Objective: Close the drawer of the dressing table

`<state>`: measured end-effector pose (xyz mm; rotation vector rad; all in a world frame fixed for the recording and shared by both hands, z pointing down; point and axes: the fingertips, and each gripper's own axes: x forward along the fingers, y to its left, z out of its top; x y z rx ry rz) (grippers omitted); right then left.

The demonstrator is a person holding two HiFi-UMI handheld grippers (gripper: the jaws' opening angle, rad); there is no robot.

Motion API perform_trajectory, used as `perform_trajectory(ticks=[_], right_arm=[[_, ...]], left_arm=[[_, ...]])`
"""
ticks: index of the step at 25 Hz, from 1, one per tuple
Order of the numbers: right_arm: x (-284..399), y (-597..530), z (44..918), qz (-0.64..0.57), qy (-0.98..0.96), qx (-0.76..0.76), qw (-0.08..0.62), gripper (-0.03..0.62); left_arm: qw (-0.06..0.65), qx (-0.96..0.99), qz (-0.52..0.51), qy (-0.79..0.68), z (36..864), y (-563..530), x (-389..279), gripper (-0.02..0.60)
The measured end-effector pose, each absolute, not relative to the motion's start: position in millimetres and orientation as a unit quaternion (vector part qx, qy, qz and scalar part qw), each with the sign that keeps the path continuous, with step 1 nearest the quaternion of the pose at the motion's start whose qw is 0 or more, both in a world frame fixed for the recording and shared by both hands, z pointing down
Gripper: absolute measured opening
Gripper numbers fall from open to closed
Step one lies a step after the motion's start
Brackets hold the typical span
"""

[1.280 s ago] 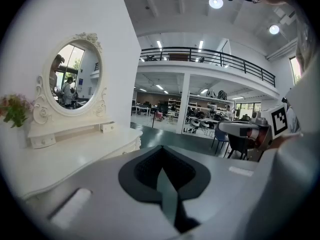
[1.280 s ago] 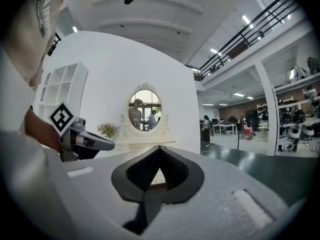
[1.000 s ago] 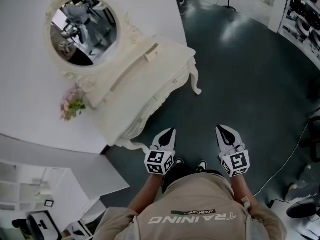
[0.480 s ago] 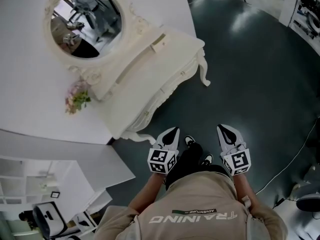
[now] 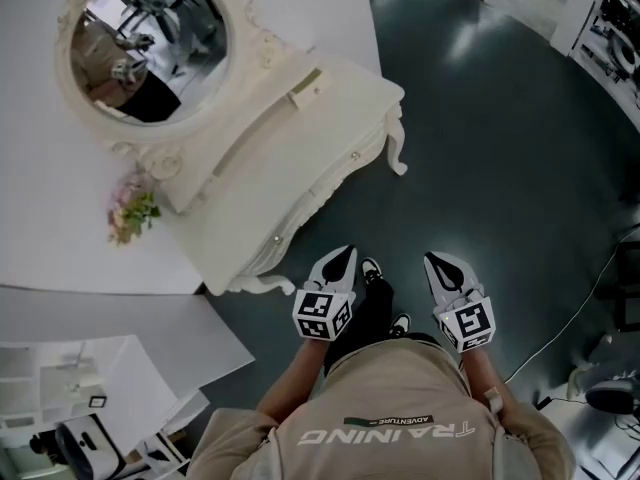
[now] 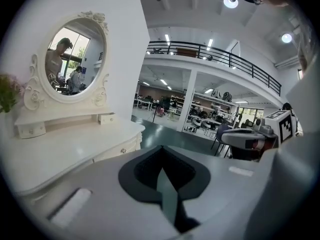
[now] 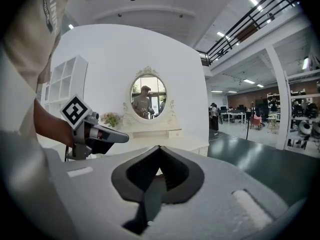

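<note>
Left gripper (image 5: 343, 256) and right gripper (image 5: 433, 262), pointed jaws pressed together, empty, near the glossy cream, curvy-legged dressing table (image 5: 300, 158)

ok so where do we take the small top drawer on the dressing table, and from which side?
Its front panel, from the table's open front, reaching over the tabletop. The drawer juts out of the low shelf under the mirror, front facing the room, so a straight push back should likely shut it.
</note>
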<state>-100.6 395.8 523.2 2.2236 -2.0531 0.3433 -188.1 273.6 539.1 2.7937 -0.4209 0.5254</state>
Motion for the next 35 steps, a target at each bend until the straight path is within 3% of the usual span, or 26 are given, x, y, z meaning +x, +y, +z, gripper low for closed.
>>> perform_trajectory(ticks=[16, 35], right_arm=[[-21, 223, 462, 0.085, -0.685, 0.722, 0.06, 0.002], [6, 148, 486, 0.14, -0.693, 0.705, 0.055, 0.002]], left_arm=[[0.159, 0.969, 0.133, -0.138, 518, 107, -91, 0.018], [0.184, 0.959, 0.137, -0.166, 532, 31, -72, 0.018]])
